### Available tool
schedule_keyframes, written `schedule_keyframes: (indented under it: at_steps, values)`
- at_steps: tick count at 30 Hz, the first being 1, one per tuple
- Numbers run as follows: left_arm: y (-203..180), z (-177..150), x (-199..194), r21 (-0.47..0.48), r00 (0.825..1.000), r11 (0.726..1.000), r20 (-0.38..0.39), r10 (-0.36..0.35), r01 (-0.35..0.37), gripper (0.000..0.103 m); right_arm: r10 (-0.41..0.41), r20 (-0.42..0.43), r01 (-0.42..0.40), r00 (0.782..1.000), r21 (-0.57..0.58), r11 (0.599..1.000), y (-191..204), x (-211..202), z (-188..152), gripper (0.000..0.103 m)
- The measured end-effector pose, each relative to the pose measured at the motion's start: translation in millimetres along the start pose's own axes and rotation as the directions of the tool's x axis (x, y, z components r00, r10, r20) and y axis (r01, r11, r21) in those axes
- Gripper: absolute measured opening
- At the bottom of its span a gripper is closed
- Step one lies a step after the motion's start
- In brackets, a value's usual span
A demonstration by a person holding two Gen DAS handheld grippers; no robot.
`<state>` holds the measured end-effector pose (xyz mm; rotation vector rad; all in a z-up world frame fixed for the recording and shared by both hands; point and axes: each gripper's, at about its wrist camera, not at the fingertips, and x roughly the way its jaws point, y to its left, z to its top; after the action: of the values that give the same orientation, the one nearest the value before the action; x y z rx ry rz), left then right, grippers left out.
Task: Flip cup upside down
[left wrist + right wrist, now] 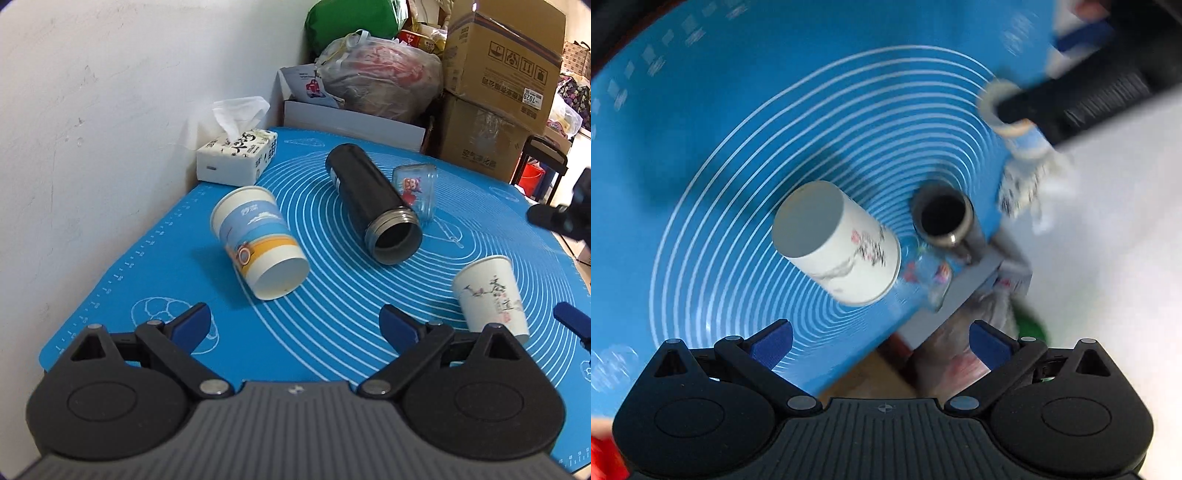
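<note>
A white paper cup with ink writing (489, 293) stands upside down on the blue mat (332, 325), base up; it also shows in the right wrist view (838, 242). A blue-and-yellow paper cup (258, 240) lies on its side at the left, mouth toward me. My left gripper (295, 326) is open and empty, held above the mat's near edge. My right gripper (881, 345) is open and empty, rolled over and just clear of the white cup. Its blue fingertip (572, 319) shows at the right edge of the left wrist view.
A black thermos (373, 206) lies open-mouthed mid-mat, with a small glass jar (415, 188) behind it. A tissue box (238, 155) sits at the far left by the wall. Cardboard boxes (498, 92) and bags stand beyond the mat.
</note>
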<state>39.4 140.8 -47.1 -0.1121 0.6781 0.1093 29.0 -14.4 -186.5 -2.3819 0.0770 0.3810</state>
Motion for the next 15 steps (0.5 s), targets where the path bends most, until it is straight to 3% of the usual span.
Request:
schedule_keyframes:
  at_steps: [6,15]
  values:
    - [0.9,-3.8,3.3,0.002,1.0,1.0,-0.014,-0.008,0.008,0.097,-0.083,0.054,0.094,0.995,-0.276,0.956,21.0,9.6,5.9,0.1]
    - [-1.1,-5.5,4.4,0.002,1.0,1.0,-0.017,-0.023,0.023,0.097,-0.053,0.16,0.131,0.986,-0.528,0.839,47.3,21.0,8.0,0.091]
